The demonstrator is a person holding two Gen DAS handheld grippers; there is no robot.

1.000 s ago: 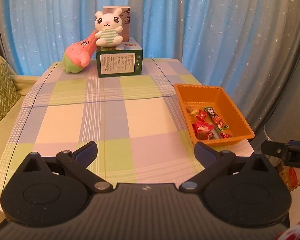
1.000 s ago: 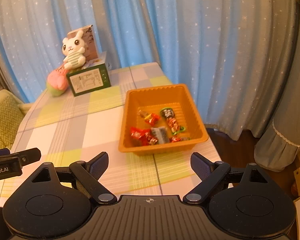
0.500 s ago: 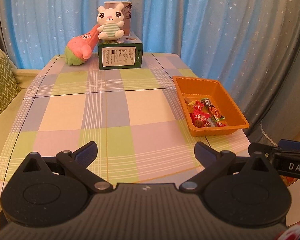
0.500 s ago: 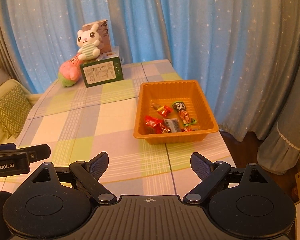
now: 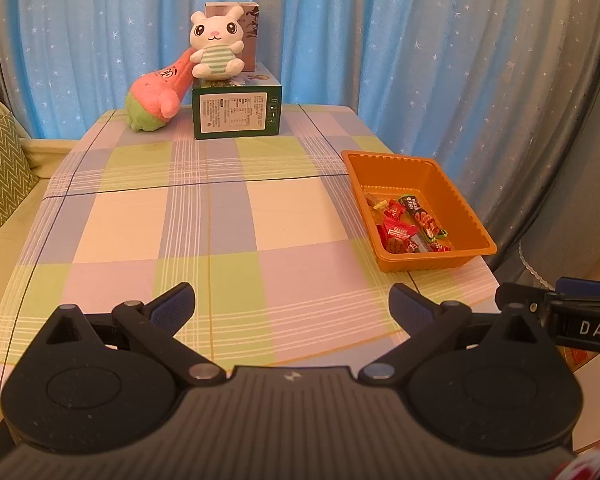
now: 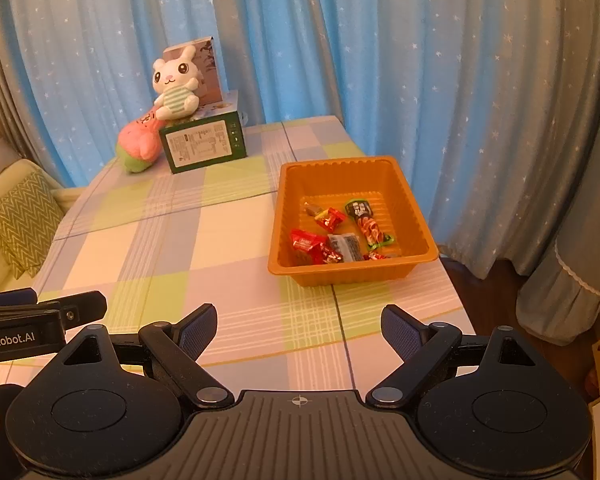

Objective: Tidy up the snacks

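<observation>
Tray (image 6: 354, 268) with snacks (image 6: 340, 236) lies ahead of right tool (image 6: 298, 330), far right of left tool (image 5: 290, 306); right nearer. Both tools released, empty, over counter (image 5: 204, 220).

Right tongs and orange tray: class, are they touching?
Apart. The right wrist view shows the open right tongs short of the orange tray, with a strip of tablecloth between.

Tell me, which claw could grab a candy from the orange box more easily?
Probably the right claw: the orange box with its candies sits nearly straight ahead. For the left claw it lies off to the side.
</observation>
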